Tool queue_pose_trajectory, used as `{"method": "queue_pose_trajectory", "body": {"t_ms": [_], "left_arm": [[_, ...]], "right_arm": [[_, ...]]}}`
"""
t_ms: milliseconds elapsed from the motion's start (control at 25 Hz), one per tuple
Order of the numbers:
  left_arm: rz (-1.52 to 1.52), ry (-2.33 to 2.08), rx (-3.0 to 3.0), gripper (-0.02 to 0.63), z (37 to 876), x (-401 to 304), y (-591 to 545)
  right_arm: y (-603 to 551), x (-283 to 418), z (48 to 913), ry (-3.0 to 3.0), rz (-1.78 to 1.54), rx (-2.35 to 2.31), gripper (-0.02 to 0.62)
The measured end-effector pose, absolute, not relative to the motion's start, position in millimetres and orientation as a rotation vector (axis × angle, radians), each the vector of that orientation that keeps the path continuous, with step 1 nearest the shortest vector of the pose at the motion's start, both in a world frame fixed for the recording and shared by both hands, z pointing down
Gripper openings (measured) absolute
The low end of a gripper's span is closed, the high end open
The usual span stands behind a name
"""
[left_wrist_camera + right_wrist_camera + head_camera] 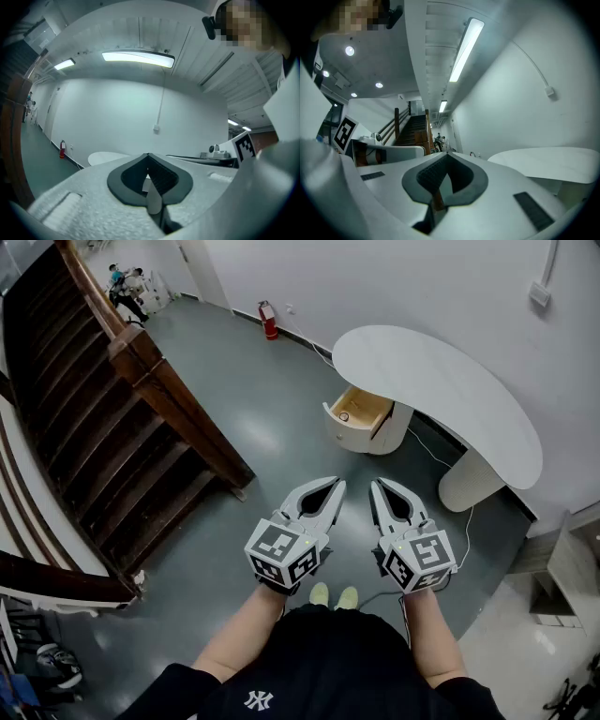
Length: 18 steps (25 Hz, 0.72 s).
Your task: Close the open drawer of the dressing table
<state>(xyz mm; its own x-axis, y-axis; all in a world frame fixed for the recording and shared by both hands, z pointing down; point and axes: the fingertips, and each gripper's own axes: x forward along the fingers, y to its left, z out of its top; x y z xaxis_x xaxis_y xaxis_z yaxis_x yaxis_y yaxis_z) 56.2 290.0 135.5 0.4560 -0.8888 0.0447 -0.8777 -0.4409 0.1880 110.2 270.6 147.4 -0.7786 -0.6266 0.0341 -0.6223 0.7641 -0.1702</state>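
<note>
The white dressing table [441, 390] with a curved top stands against the far wall. Its wooden drawer [361, 413] is pulled out toward me, with a small round object inside. Both grippers are held level side by side well short of the table. My left gripper [339, 484] has its jaws closed tip to tip with nothing held. My right gripper [377, 484] is likewise shut and empty. In the left gripper view the table top [105, 158] shows beyond the shut left gripper [148, 154]. The right gripper view shows the table top [548, 161] at right of the shut right gripper [447, 153].
A dark wooden staircase [103, 418] with a banister runs along the left. A red fire extinguisher [269, 321] stands by the far wall. A cable [441, 460] trails on the grey floor beside the table's leg [469, 479]. People [127, 287] stand far off.
</note>
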Motion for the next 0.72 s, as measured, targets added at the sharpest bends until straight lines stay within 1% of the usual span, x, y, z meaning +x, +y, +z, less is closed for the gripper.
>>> {"method": "queue_pose_trajectory", "body": {"t_ms": [400,720], "left_arm": [[-0.085,-1.543,2.511,0.009,136.7,60.4,292.0],[-0.073,-1.572,2.472,0.009,148.1,52.0,284.5]], "right_arm": [[275.4,108.1,149.6,2.944,-0.289,-1.003,0.015],[264.2,116.2,167.1,2.891,-0.511,-0.906,0.015]]}}
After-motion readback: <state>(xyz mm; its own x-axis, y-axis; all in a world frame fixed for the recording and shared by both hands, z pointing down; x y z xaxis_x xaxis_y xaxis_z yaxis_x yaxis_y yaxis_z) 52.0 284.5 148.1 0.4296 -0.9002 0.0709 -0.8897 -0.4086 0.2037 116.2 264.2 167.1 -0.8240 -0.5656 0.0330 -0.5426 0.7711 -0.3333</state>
